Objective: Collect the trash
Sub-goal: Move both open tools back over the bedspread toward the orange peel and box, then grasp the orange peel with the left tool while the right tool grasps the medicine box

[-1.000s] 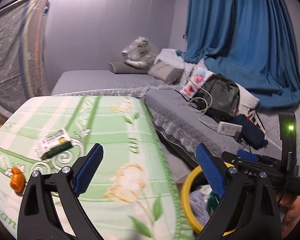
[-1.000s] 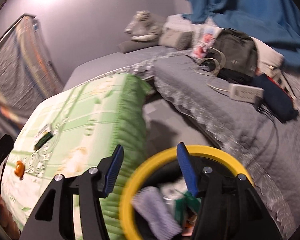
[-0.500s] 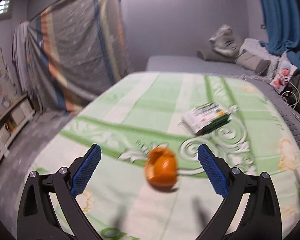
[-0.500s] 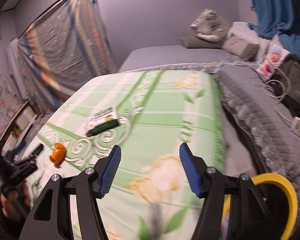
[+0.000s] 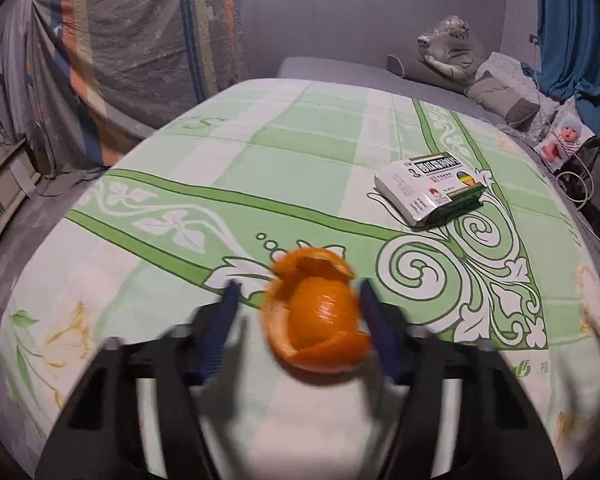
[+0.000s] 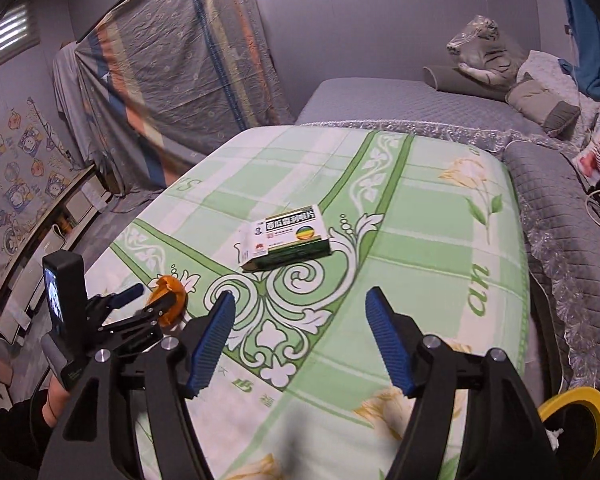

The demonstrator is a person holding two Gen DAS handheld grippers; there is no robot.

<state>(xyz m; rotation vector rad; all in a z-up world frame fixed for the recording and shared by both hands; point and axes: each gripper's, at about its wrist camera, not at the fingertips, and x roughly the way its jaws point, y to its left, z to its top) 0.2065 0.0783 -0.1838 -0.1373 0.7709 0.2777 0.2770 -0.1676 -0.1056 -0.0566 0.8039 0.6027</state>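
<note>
An orange peel (image 5: 316, 312) lies curled on the green flowered bedspread (image 5: 260, 152). My left gripper (image 5: 300, 320) straddles it and its jaws are closing. The right blue pad meets the peel's edge, while a small gap remains at the left pad. The right wrist view shows the same gripper (image 6: 154, 300) around the peel (image 6: 166, 283) at lower left. A white and green medicine box (image 6: 286, 236) lies flat further up the bedspread, also seen in the left wrist view (image 5: 428, 188). My right gripper (image 6: 300, 300) hovers short of the box, jaws opening, nothing between them.
A yellow-rimmed bin (image 6: 572, 400) with trash in it sits off the bedspread's right edge. A grey quilted bed (image 6: 380, 100) behind holds pillows, a plush tiger (image 6: 480, 52), a bag and cables. A person's hand (image 6: 54, 400) holds the left gripper.
Both grippers swung from the yellow bin over to the bedspread. The left one dropped onto the orange peel and narrowed around it. The right jaws widened and now face the medicine box.
</note>
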